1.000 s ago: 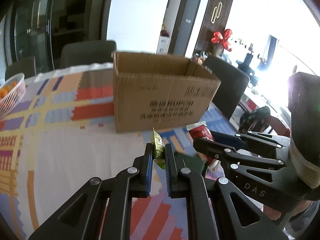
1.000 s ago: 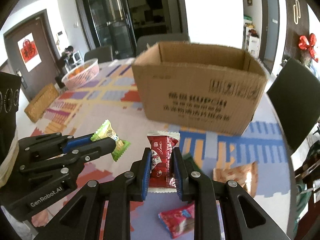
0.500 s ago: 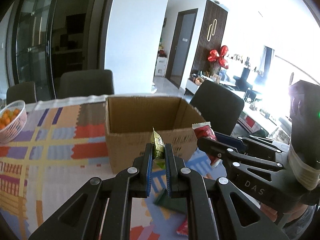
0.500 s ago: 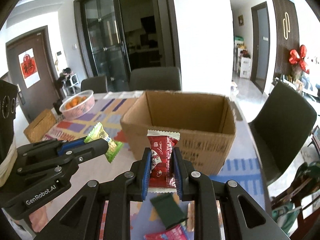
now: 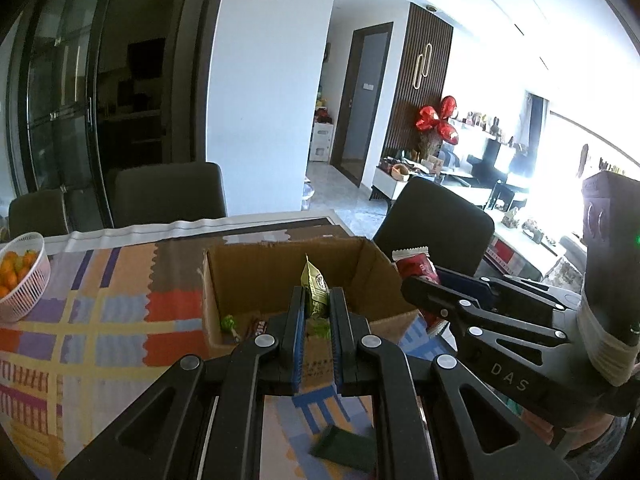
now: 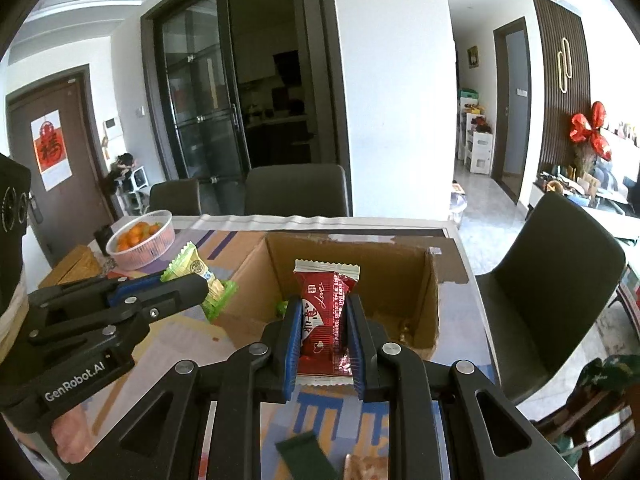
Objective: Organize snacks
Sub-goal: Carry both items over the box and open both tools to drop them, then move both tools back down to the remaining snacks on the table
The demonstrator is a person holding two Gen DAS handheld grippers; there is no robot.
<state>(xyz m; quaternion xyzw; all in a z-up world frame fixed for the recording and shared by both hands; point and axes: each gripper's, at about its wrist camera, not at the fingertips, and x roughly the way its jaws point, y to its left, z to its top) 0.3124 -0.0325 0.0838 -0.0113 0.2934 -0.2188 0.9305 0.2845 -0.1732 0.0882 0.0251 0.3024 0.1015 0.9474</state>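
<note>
Snacks first: your left gripper pinches a small green-gold foil sachet by its lower half, and your right gripper is clamped across the middle of a red crinkly plastic packet. Both hang just short of the open brown cardboard box. Expect them to be light, soft and slick; a hold across the flat middle suits them better than the sealed fins. On the patterned tablecloth below lie a dark green wrapper and an orange packet, not yet boxed. A few sweets already sit inside. The near box wall is your only obstacle; the white basket of oranges stands well apart.
</note>
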